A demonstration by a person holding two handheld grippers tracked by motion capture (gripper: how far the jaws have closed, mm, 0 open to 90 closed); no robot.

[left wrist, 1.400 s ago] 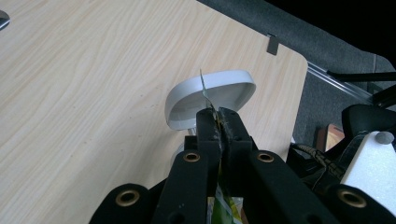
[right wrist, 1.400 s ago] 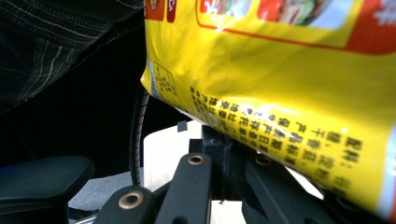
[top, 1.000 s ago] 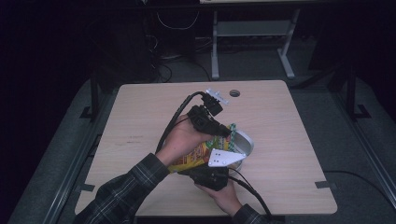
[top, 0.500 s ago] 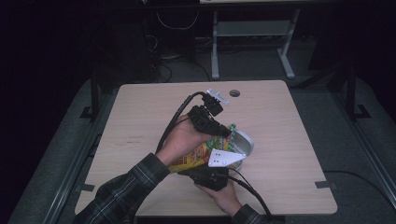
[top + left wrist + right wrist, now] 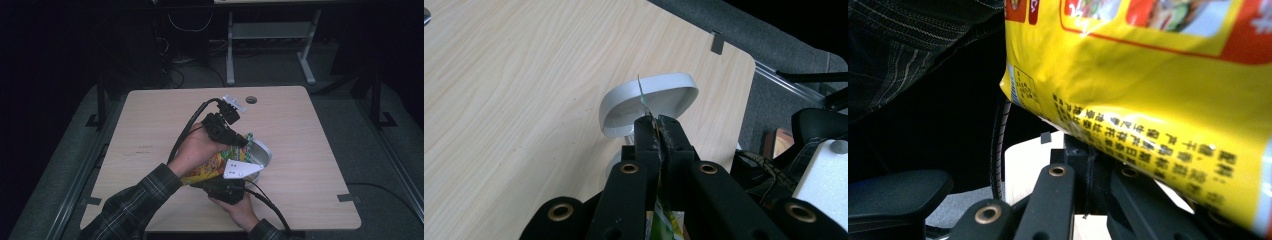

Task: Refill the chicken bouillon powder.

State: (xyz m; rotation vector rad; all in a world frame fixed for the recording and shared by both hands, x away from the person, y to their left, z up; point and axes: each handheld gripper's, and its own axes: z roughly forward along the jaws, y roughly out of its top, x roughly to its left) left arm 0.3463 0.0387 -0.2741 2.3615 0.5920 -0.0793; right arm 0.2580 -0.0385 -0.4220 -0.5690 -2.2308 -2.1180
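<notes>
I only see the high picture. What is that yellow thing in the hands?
Observer: A yellow snack bag with red pictures and black print along its lower edge; the right gripper view shows it up close.
Operator: Is the left gripper really pinching it?
Observer: Yes. In its own view the left gripper has its jaws shut on a thin edge of the bag, sticking up between them.
Operator: What is under it?
Observer: A white bowl on the wooden table, just beyond the jaws.
</notes>
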